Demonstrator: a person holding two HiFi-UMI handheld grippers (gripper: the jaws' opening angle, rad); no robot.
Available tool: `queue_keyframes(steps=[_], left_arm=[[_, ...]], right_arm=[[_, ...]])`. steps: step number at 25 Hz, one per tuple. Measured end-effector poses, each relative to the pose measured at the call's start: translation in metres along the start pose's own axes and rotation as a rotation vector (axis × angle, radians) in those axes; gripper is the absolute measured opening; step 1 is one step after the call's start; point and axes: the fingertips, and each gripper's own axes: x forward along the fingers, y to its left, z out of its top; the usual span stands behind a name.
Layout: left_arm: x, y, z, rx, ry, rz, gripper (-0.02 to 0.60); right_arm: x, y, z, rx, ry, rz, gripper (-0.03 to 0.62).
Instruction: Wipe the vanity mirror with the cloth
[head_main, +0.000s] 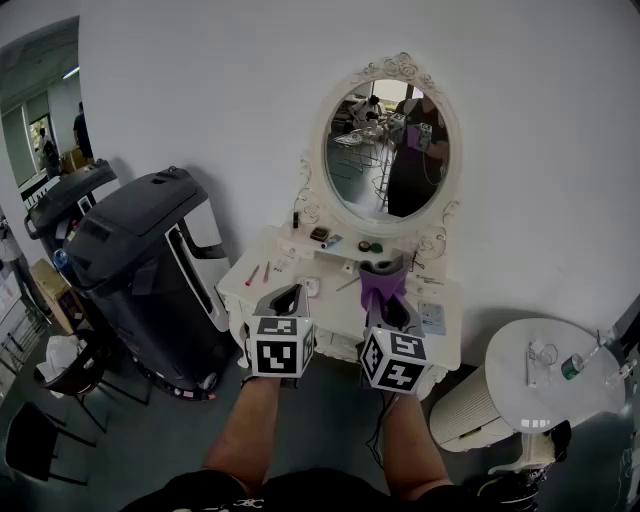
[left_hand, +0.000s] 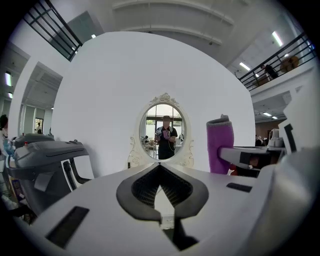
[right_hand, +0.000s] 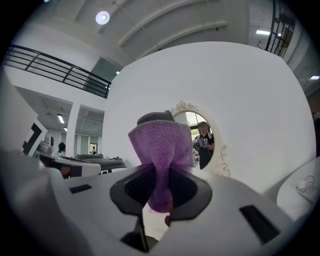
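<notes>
Now the right gripper (right_hand: 160, 192) pinches a fuzzy purple terry cloth (right_hand: 161, 145) tight between its jaws; the left gripper (left_hand: 160, 170) is closed on nothing.
Raising the cloth flat onto the oval white-framed vanity mirror (head_main: 388, 150) with light pressure would likely wipe best. It stands bunched upright, grey-edged, below the mirror and well short of it.

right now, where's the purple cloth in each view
Head view: cloth at centre, in the right tool, below the mirror.
Left gripper view: cloth right of centre, right of the mirror.
Right gripper view: cloth at centre between the jaws, covering the mirror's left edge.
Shared landmark: the oval mirror.
</notes>
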Motion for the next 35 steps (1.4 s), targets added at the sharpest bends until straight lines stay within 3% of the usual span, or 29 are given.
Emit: queue_keyframes(steps=[12,21,27,35], left_arm=[[0.006,0.013,-0.02,0.008,0.041,-0.075,-0.005],[0.012,0.022,-0.041,-0.016,0.071,-0.082,-0.005],[0.044,0.019,-0.038,0.007,0.081,-0.086,-0.005],[0.117,0.015,-0.009,0.053,0.07,-0.065,-0.005]], right_arm=[[-0.001,0.014,-0.012,0.057,0.0,-0.04,0.08],[0.004,0.015,-0.024,0.057,0.024,-0.05,0.081],[0.03,-0.006,-0.028,0.079,0.029,-0.057,0.083],[0.099,-0.046,-0.011,0.115,0.002,-0.026,0.083]])
